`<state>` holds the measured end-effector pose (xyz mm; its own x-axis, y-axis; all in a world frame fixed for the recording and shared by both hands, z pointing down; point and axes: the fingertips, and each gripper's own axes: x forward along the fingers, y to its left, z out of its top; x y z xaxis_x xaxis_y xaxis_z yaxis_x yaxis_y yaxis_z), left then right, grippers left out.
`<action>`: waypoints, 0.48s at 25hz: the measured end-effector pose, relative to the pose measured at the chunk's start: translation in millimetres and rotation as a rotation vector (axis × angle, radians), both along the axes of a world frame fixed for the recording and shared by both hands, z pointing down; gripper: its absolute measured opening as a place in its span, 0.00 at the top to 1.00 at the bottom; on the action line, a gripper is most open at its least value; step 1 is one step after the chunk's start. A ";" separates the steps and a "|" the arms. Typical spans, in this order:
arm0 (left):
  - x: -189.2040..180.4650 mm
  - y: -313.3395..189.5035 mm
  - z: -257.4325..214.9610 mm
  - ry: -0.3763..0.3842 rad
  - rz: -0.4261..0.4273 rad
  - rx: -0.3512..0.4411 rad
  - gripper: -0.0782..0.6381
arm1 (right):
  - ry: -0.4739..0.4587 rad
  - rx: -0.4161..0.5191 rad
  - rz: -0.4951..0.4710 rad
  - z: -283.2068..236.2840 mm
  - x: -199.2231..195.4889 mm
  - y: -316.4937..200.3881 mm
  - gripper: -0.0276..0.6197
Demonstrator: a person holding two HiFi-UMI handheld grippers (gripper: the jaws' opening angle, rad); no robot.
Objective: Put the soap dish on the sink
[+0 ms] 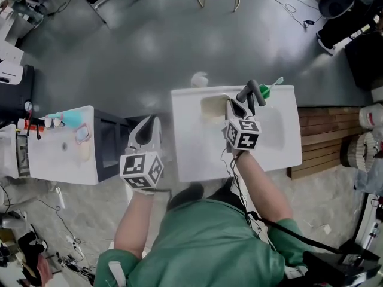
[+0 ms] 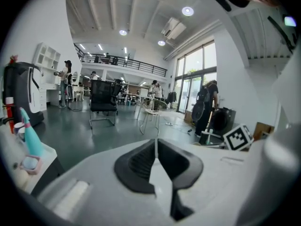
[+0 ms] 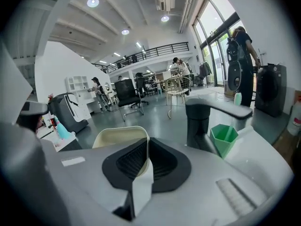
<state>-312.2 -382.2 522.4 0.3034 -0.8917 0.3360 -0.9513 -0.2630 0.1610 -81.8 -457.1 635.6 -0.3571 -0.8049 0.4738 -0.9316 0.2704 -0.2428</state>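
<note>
The soap dish (image 1: 212, 107) is at the back left corner of the sink (image 1: 281, 154), its rim pinched in the clenched right gripper (image 3: 146, 150). I'd settle it flat on the ledge (clear of the basin edge) before releasing. It is cream, shallow and round-cornered. The faucet (image 3: 207, 117) stands just beside it, with a green cup (image 3: 225, 138) beyond. The left gripper (image 2: 155, 160), clenched on nothing, hangs left of the sink.

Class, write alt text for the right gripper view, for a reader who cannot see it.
The right gripper is shut on the rim of a cream dish. A black tap stands to its right, a green cup beside that.
</note>
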 end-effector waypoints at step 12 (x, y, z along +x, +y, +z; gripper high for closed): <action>-4.4 3.2 30.0 -0.039 0.006 -0.059 0.87 | 0.035 -0.141 0.013 81.1 -7.7 -23.1 0.94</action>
